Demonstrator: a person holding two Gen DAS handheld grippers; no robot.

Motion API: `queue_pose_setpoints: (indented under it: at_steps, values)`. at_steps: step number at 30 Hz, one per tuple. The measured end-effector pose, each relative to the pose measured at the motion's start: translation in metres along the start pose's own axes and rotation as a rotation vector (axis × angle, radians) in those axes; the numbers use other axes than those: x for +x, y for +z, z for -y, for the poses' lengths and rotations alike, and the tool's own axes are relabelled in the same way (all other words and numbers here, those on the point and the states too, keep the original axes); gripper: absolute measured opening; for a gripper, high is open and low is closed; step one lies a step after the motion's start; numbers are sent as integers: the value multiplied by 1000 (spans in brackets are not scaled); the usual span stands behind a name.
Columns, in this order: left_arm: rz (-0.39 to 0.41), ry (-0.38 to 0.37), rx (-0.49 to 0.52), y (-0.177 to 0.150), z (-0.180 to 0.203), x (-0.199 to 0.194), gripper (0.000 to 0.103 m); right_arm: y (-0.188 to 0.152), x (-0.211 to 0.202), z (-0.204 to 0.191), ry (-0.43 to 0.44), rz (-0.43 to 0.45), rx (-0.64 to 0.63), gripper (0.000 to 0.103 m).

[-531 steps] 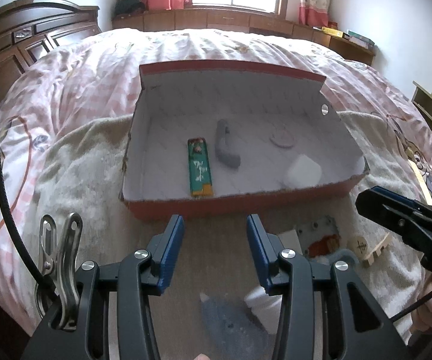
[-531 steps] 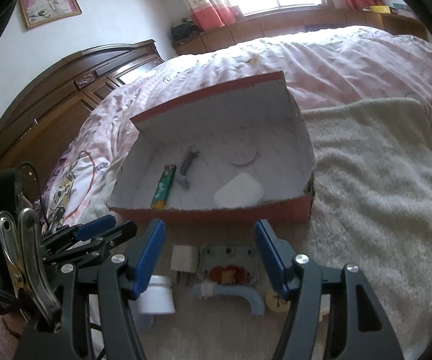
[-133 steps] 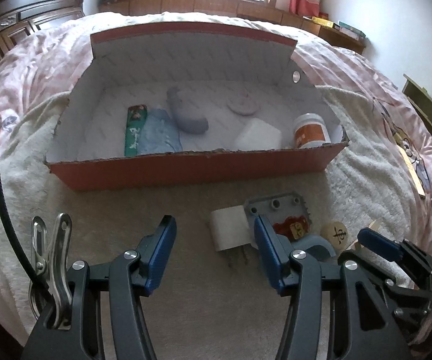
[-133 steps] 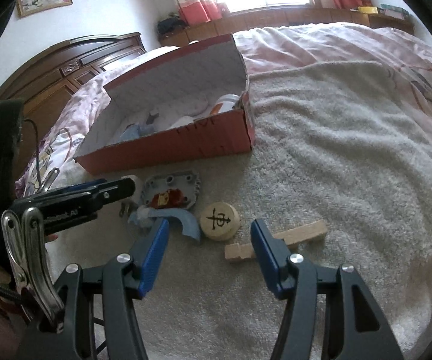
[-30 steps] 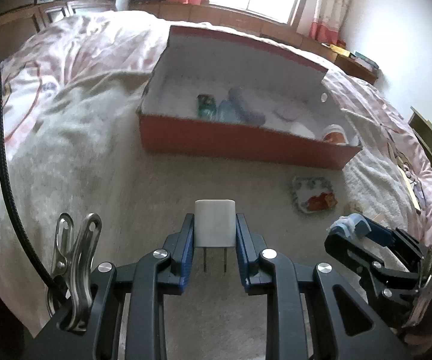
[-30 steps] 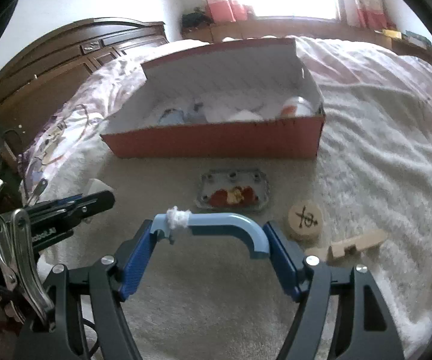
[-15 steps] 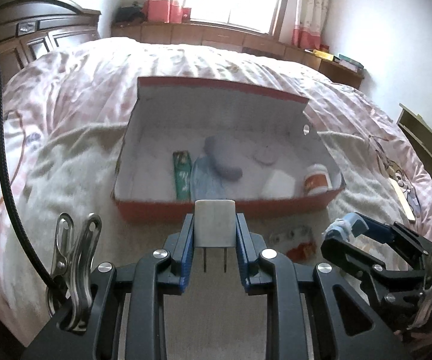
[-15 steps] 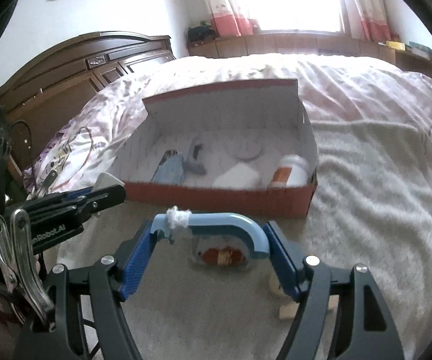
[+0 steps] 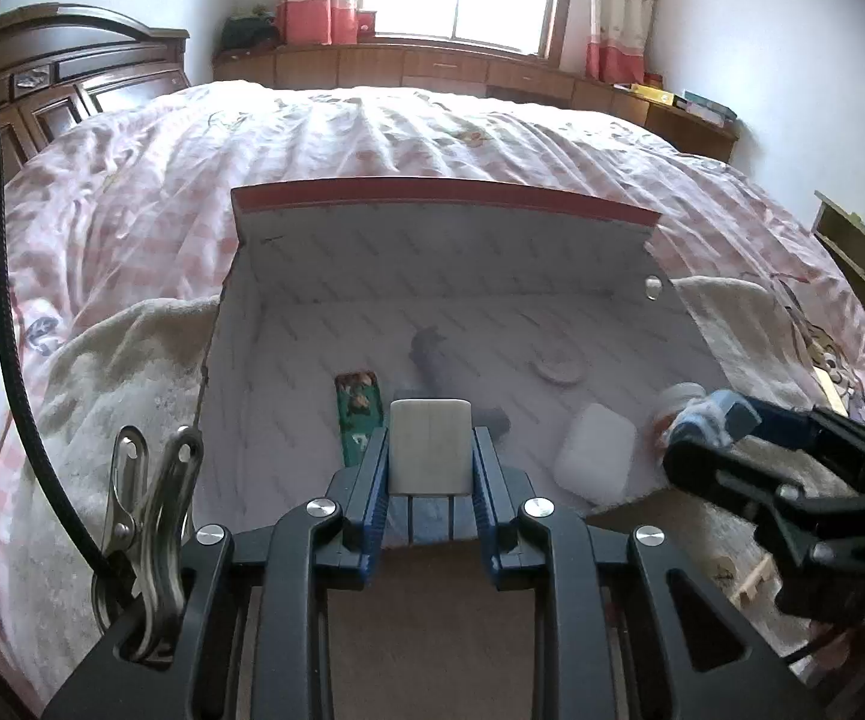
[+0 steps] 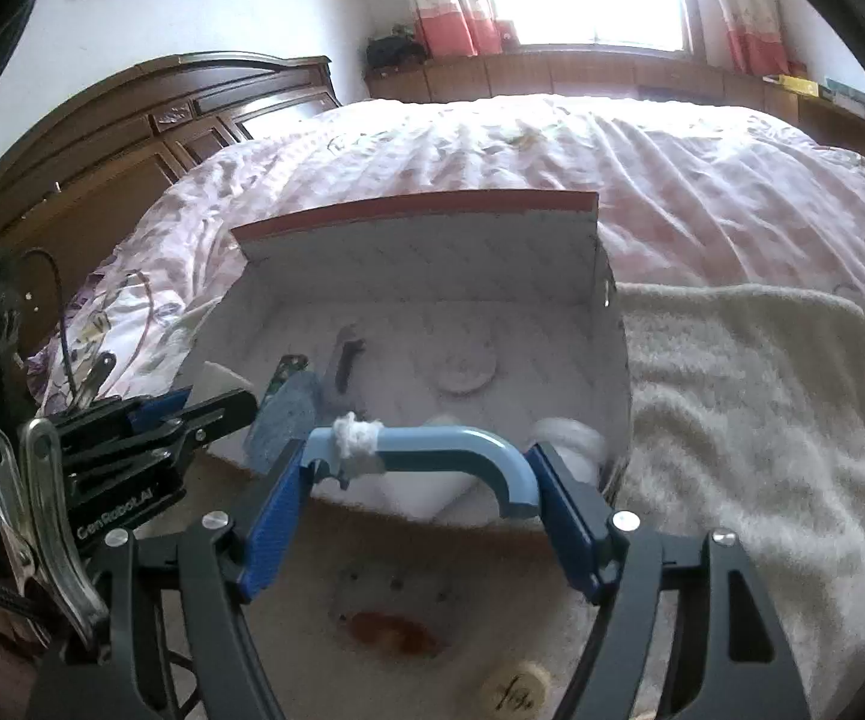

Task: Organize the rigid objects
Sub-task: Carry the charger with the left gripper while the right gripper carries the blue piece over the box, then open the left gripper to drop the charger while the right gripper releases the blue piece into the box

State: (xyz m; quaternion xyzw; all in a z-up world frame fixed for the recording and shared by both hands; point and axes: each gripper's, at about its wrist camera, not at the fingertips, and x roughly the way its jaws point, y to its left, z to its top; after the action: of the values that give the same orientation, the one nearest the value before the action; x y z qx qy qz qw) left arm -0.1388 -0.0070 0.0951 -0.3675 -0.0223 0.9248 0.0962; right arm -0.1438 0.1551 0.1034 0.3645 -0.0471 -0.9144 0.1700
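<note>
My left gripper [image 9: 429,468] is shut on a white plug adapter [image 9: 429,445], its prongs pointing back at the camera, held over the front wall of the red cardboard box [image 9: 432,191]. My right gripper [image 10: 423,495] is shut on a curved blue handle [image 10: 432,444] with a white wad at one end, also at the box's [image 10: 420,204] front edge. In the left wrist view the right gripper [image 9: 732,438] shows at the right with the blue handle [image 9: 711,414]. Inside the box lie a green packet [image 9: 359,414], a grey tool [image 9: 429,354], a white case [image 9: 594,461] and a pale disc [image 9: 558,367].
The box sits on a cream towel [image 10: 750,396] spread over a pink quilt [image 9: 372,138]. In front of the box lie a grey plate with a red picture [image 10: 393,618], a round wooden piece [image 10: 513,693] and a wooden block [image 9: 750,579]. A dark wooden headboard [image 10: 132,120] stands at the left.
Both grippers have moved forward and up towards the box with their loads. The box now fills the views, and the items on the towel have slid under the grippers.
</note>
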Motion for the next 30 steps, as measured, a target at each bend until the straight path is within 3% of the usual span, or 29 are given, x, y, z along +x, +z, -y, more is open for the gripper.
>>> queue_pose_setpoints:
  at_steps: [7, 25, 30]
  values:
    - [-12, 6, -10, 7, -5, 14, 26, 13, 16, 5, -6, -19, -4, 76]
    - [-48, 30, -25, 3, -10, 34, 26, 9, 32, -2, -46, -26, -30, 77]
    - [-70, 44, -20, 2, -9, 36, 36, 7, 30, -5, -59, -13, -50, 82]
